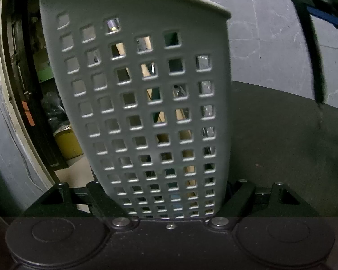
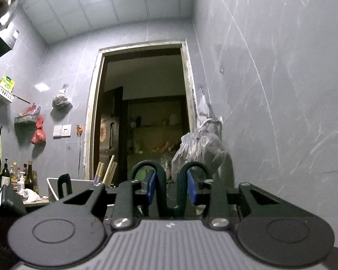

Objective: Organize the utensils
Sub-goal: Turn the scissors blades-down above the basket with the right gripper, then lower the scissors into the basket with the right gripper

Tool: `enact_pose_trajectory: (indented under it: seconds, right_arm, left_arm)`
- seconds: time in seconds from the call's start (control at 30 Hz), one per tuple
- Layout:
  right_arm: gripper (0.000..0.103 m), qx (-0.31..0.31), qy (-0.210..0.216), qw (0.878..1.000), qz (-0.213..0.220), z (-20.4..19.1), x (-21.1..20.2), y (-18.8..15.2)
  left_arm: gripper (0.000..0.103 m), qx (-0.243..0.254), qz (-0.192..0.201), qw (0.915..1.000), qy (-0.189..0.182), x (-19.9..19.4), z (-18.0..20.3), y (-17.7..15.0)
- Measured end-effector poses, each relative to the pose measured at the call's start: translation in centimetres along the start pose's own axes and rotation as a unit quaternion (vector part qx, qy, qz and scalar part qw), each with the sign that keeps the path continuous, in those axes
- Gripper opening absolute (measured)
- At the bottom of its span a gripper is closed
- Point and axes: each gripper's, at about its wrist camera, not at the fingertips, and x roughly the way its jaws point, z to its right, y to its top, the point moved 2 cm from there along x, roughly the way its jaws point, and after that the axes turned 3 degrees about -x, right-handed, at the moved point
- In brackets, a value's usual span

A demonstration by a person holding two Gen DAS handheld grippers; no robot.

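Doorway [image 1: 22, 90] at left edge of left wrist frame, grey perforated utensil holder [image 1: 142, 103] upright at centre, clamped at its base by left gripper [image 1: 160, 202], dark round table [image 1: 281, 148] lower right, right gripper [image 2: 171, 189] slightly parted on nothing, lower centre of right wrist frame.

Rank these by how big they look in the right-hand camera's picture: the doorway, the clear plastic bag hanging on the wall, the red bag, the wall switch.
1. doorway
2. clear plastic bag
3. red bag
4. wall switch

The red bag and switch hang farther off, so true sizes stay unsure.
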Motion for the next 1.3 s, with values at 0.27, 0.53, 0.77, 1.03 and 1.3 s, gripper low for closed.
enact_pose_trajectory:
  seconds: [0.27,0.53,0.77,1.03,1.3]
  right_arm:
    - [0.033,0.004,0.002,0.999,0.048,0.0,1.8,0.2]
    - [0.033,0.011,-0.007,1.0,0.021,-0.2,0.7,-1.2]
    - [0.034,0.02,-0.006,1.0,0.013,0.0,0.4,-0.7]
    - [0.036,0.043,-0.003,0.999,0.003,0.4,0.6,-0.3]
    - [0.033,0.049,0.001,0.999,-0.001,0.8,1.2,-0.1]
  left_arm:
    - [0.082,0.002,0.001,1.0,0.002,-0.2,0.3,0.0]
    - [0.082,0.004,0.002,1.0,0.003,-0.4,0.6,-0.1]
    - [0.082,0.004,0.002,1.0,0.003,-0.4,0.6,-0.1]
    - [0.082,0.005,0.002,1.0,0.003,-0.5,0.6,-0.1]
    - [0.082,0.005,0.002,1.0,0.003,-0.4,0.6,-0.1]
